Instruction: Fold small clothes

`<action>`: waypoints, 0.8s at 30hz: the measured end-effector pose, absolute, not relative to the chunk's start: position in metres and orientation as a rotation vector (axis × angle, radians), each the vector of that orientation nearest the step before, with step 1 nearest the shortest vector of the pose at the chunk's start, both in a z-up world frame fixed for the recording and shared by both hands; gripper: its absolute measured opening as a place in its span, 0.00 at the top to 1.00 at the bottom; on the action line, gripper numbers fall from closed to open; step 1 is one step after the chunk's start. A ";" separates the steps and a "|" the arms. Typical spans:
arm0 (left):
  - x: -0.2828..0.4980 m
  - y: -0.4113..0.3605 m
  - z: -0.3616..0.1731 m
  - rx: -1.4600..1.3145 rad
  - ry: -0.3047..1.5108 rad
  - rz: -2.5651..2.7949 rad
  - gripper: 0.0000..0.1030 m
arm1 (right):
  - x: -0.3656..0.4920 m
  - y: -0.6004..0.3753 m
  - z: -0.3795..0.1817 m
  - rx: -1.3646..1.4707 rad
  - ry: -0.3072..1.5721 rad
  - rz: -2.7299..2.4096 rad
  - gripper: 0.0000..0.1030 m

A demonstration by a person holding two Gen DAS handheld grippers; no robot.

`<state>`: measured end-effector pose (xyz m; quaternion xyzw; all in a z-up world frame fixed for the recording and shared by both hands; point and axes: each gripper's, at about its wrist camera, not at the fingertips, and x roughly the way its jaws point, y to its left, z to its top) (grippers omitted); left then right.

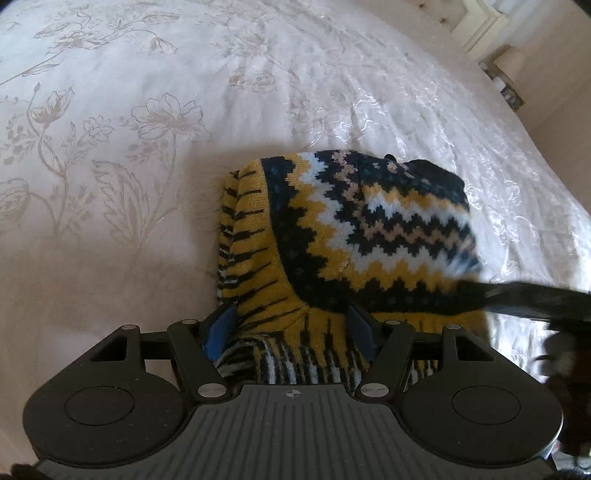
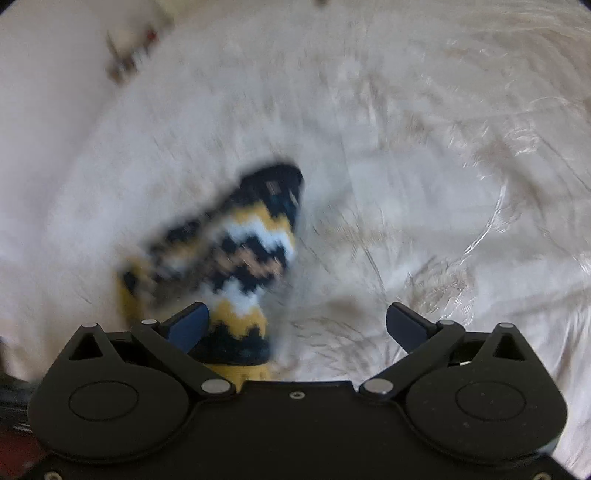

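Note:
A small knitted sweater (image 1: 354, 236) in yellow, navy, white and beige zigzags lies folded on the white bedspread (image 1: 110, 184). My left gripper (image 1: 291, 328) has its blue-padded fingers on either side of the sweater's near edge, with fabric bunched between them. My right gripper (image 2: 295, 325) is open wide; the sweater (image 2: 240, 243) lies in front of it, touching its left finger (image 2: 188, 325), and the view is motion-blurred. The right gripper also shows as a dark blurred shape at the right edge of the left wrist view (image 1: 535, 299).
The white bedspread with a floral pattern covers the whole area around the sweater. The bed's edge, beige floor and a white furniture piece (image 1: 480, 29) show at the top right of the left wrist view.

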<state>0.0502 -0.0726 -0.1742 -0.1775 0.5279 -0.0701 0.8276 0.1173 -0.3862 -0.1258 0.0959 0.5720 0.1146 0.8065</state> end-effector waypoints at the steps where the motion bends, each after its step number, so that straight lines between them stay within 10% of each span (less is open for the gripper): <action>1: 0.050 -0.075 -0.175 -0.368 1.123 -0.151 0.38 | 0.121 -0.381 -0.135 0.157 1.248 0.236 0.01; 10: 0.034 -0.071 -0.156 -0.325 1.110 -0.134 0.36 | 0.108 -0.370 -0.109 0.074 1.165 0.283 0.01; 17: -0.014 -0.064 -0.121 -0.277 1.039 -0.116 0.05 | 0.051 -0.384 -0.074 0.125 1.058 0.348 0.00; 24: -0.034 -0.067 -0.084 -0.243 0.972 -0.077 0.04 | 0.014 -0.382 -0.052 0.119 1.010 0.334 0.00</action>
